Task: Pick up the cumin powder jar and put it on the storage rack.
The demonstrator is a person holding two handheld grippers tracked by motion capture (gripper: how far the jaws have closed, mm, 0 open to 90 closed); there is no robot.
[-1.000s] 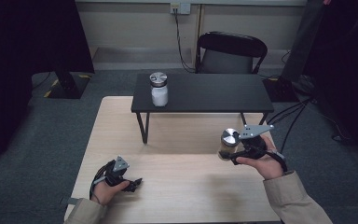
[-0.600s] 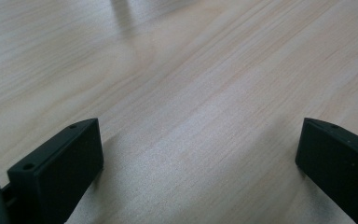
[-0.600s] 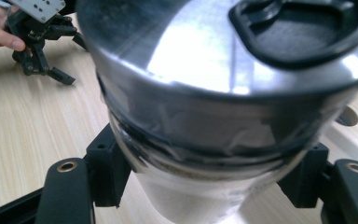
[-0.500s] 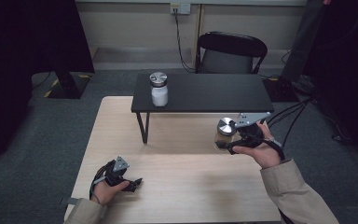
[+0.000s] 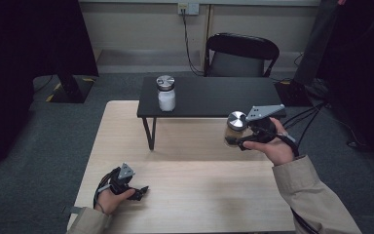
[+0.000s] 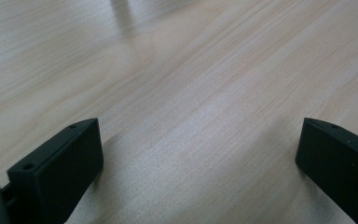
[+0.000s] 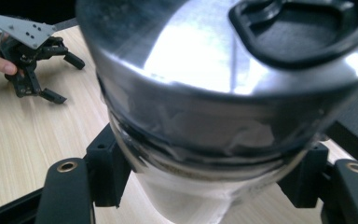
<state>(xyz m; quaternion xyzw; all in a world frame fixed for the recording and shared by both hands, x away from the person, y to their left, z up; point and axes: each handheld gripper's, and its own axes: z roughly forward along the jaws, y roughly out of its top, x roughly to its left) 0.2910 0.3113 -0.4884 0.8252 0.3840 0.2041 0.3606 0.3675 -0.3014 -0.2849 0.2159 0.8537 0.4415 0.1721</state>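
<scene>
Jar (image 5: 235,127) higher, nearer black bench (image 5: 209,97)

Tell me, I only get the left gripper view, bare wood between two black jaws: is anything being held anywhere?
Observer: Yes, the right gripper is shut on a silver-lidded jar, held off the wooden table.
Operator: Any other jars?
Observer: One, with white contents, stands on the low black table.
Operator: And my gripper?
Observer: The left gripper rests open on the wood, with nothing between its jaws.
</scene>
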